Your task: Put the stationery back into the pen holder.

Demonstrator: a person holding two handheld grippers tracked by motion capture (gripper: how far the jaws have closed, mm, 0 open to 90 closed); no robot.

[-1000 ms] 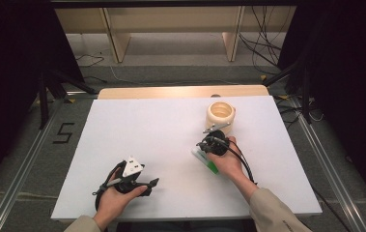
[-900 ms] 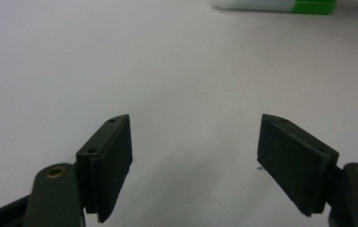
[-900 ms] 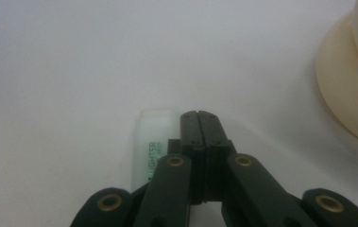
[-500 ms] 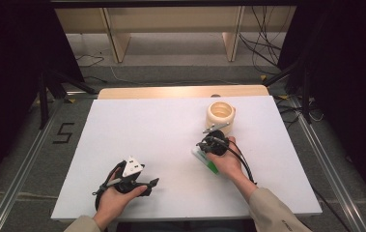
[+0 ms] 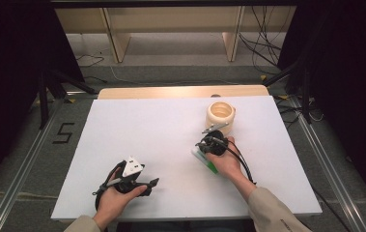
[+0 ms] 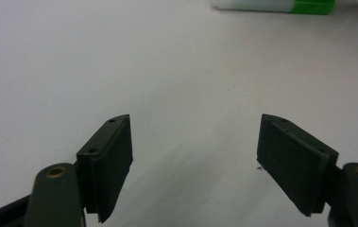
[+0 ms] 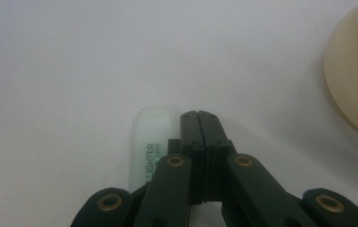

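Observation:
A green and white highlighter (image 5: 204,162) lies on the white table (image 5: 161,125), partly under the person's right hand. My right gripper (image 5: 206,145) hovers over its pale cap end. In the right gripper view the jaws (image 7: 199,116) are shut together with nothing between them, and the highlighter (image 7: 152,146) lies just to their left, below them. A cream round holder (image 5: 220,116) stands just beyond the right gripper and appears as a cream curve (image 7: 356,90). My left gripper (image 5: 147,183) rests at the near left, open (image 6: 195,142), and the highlighter (image 6: 273,5) lies far ahead of it.
The white sheet covers a wooden tabletop whose far edge (image 5: 180,92) is bare. A black cable (image 5: 241,162) trails from the right gripper along the forearm. Dark floor, rails and cables surround the table.

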